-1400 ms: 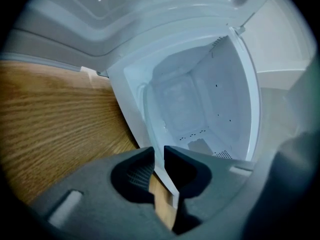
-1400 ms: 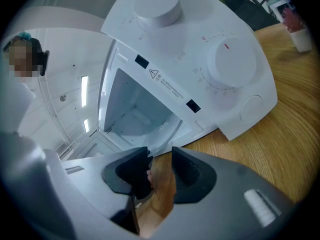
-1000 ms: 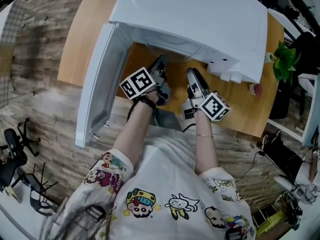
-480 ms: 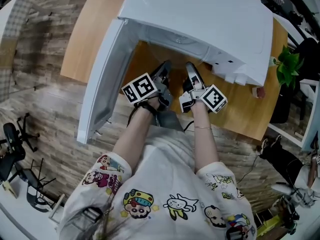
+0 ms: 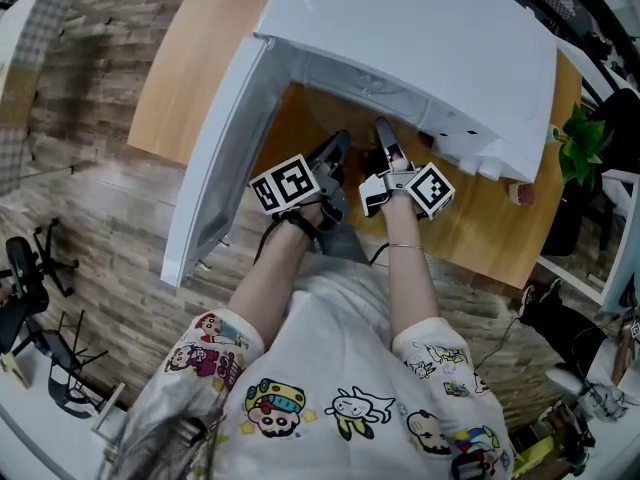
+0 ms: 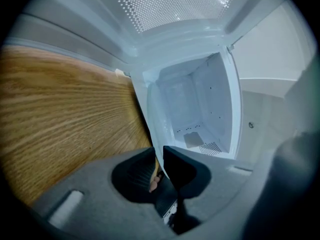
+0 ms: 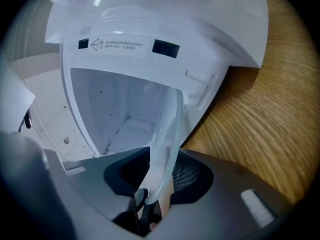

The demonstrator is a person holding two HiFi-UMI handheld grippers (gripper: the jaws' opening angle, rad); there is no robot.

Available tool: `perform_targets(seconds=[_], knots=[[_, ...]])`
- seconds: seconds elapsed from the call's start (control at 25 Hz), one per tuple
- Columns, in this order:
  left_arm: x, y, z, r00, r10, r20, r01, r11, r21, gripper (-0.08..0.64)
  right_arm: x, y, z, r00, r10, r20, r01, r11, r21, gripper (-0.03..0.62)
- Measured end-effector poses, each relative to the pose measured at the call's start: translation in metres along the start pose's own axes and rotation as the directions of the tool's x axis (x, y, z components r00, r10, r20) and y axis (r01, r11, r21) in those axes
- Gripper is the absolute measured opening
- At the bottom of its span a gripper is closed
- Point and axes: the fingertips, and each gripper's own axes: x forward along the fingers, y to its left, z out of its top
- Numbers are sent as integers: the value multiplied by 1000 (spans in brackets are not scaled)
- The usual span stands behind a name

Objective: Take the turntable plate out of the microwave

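The white microwave [image 5: 420,38] stands on a wooden table [image 5: 190,78] with its door [image 5: 215,158] swung open to the left. Both grippers reach into the open front side by side. In the left gripper view the glass turntable plate [image 6: 152,129] shows edge-on as a pale band running into my left gripper [image 6: 159,151], which is shut on its rim. In the right gripper view the same plate [image 7: 167,129] is a translucent strip between the jaws of my right gripper [image 7: 161,159]. Those jaws have just been closing and now press on the rim. The white cavity [image 7: 120,109] lies behind.
The open door stands close to the left arm. A small potted plant [image 5: 580,133] and a small reddish object [image 5: 520,193] sit at the table's right end. A black stand [image 5: 30,308] is on the wood floor at the left.
My right gripper has rolled and drawn closer to the left one at the microwave's mouth. The left gripper has shifted slightly along with it.
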Motion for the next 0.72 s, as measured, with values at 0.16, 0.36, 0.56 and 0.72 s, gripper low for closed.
perform_targets(seconds=[0.16, 0.36, 0.56, 0.72], knots=[[-1, 1, 3, 1000, -2, 7, 2, 1000, 5, 54, 0, -6, -1, 1000, 2, 7, -2, 999, 49, 57], [1, 5, 16, 998, -6, 59, 8, 1000, -28, 60, 0, -6, -3, 999, 37, 18, -40, 988, 148, 48], [10, 8, 33, 996, -1, 86, 5, 999, -38, 63, -1, -7, -4, 998, 61, 6, -61, 982, 180, 43], [16, 8, 37, 997, 2, 79, 0, 1000, -27, 64, -1, -7, -5, 997, 77, -5, -74, 978, 196, 40]])
